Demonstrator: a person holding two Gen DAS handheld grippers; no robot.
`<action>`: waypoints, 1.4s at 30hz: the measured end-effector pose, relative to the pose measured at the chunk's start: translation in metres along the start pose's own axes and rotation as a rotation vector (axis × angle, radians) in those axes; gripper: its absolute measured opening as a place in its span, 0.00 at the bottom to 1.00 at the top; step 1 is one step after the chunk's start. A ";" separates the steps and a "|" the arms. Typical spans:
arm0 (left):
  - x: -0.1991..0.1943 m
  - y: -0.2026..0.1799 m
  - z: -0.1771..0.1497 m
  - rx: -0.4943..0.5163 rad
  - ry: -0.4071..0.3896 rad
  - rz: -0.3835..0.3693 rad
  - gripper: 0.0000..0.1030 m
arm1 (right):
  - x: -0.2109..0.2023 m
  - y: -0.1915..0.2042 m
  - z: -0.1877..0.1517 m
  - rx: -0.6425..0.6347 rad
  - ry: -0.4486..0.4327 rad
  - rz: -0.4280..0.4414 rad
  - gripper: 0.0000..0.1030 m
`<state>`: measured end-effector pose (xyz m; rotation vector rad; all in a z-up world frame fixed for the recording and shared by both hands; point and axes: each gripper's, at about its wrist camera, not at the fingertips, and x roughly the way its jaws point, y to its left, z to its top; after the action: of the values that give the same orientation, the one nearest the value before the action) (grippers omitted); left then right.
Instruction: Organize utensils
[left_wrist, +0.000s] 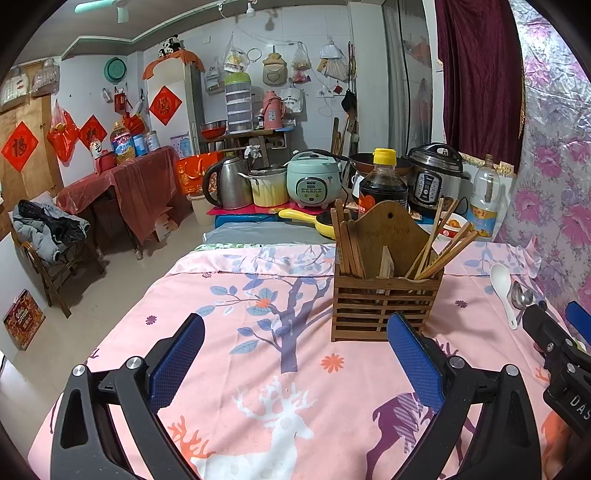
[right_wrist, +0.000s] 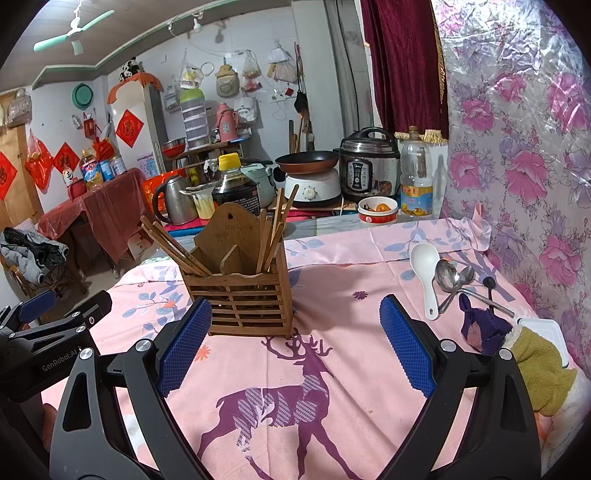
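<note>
A slatted wooden utensil holder (left_wrist: 384, 295) (right_wrist: 242, 295) stands on the pink deer-print tablecloth (left_wrist: 258, 332) (right_wrist: 332, 295). Several wooden chopsticks (left_wrist: 443, 243) (right_wrist: 173, 247) lean in its two compartments. To its right a white ceramic spoon (left_wrist: 503, 291) (right_wrist: 426, 273) lies flat on the cloth, with metal spoons (left_wrist: 520, 297) (right_wrist: 451, 278) beside it. My left gripper (left_wrist: 295, 347) is open, low over the cloth, just short of the holder. My right gripper (right_wrist: 295, 328) is open too, between the holder and the spoons. Each gripper shows at the edge of the other's view.
A purple and olive cloth (right_wrist: 517, 343) lies on a white lid at the right edge. Behind the table stand a soy sauce bottle (left_wrist: 382, 181), oil bottle (right_wrist: 415, 181), small bowl (right_wrist: 377, 209), kettle and cookers. A floral plastic sheet (right_wrist: 517, 166) walls the right side.
</note>
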<state>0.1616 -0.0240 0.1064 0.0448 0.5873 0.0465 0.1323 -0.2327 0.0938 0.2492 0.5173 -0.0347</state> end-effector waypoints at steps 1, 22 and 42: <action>0.000 0.000 0.000 0.000 0.000 -0.001 0.94 | 0.000 0.000 0.000 0.000 0.000 0.000 0.87; 0.000 0.000 0.000 -0.001 0.002 -0.002 0.94 | 0.000 0.000 0.000 0.001 0.001 -0.001 0.87; 0.002 -0.001 -0.003 0.000 0.008 -0.003 0.94 | 0.000 -0.001 0.000 0.001 0.002 0.000 0.87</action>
<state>0.1618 -0.0250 0.1023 0.0438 0.5958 0.0434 0.1325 -0.2334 0.0936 0.2506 0.5188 -0.0354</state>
